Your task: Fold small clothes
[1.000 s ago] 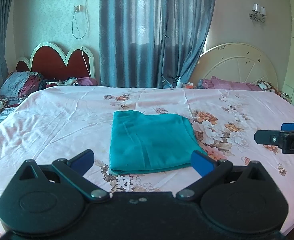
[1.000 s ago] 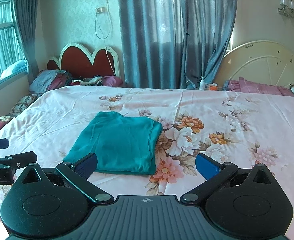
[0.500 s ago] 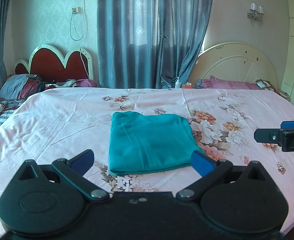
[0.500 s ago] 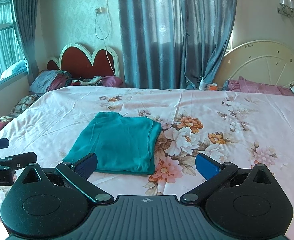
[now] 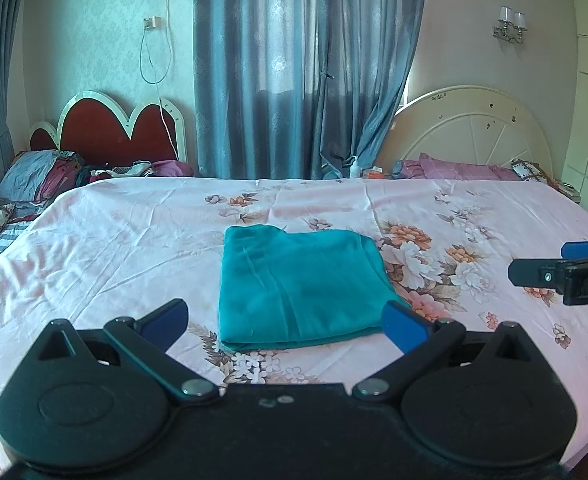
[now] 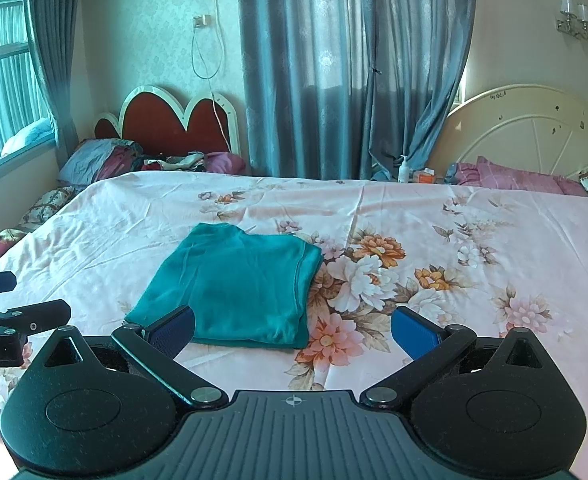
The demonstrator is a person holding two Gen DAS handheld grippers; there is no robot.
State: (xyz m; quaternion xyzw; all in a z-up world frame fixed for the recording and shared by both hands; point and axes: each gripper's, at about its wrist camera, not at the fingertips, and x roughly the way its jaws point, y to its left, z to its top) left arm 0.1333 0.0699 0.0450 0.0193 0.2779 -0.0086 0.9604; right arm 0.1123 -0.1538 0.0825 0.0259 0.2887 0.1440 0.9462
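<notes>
A teal garment (image 5: 298, 286) lies folded into a flat rectangle on the pink floral bed sheet (image 5: 114, 248). It also shows in the right wrist view (image 6: 234, 284). My left gripper (image 5: 284, 320) is open and empty, held above the near edge of the bed, just short of the garment. My right gripper (image 6: 294, 328) is open and empty, held near the garment's front right corner. The right gripper shows side-on at the right edge of the left wrist view (image 5: 566, 276). The left gripper shows at the left edge of the right wrist view (image 6: 10, 316).
A red heart-shaped headboard (image 5: 114, 132) with a pile of clothes (image 5: 46, 180) stands at the back left. A cream round headboard (image 5: 466, 132) with pink pillows (image 5: 454, 170) is at the back right. Blue curtains (image 5: 294, 68) hang behind the bed.
Both grippers have drifted slightly; the garment lies as it did. Both grippers stay open.
</notes>
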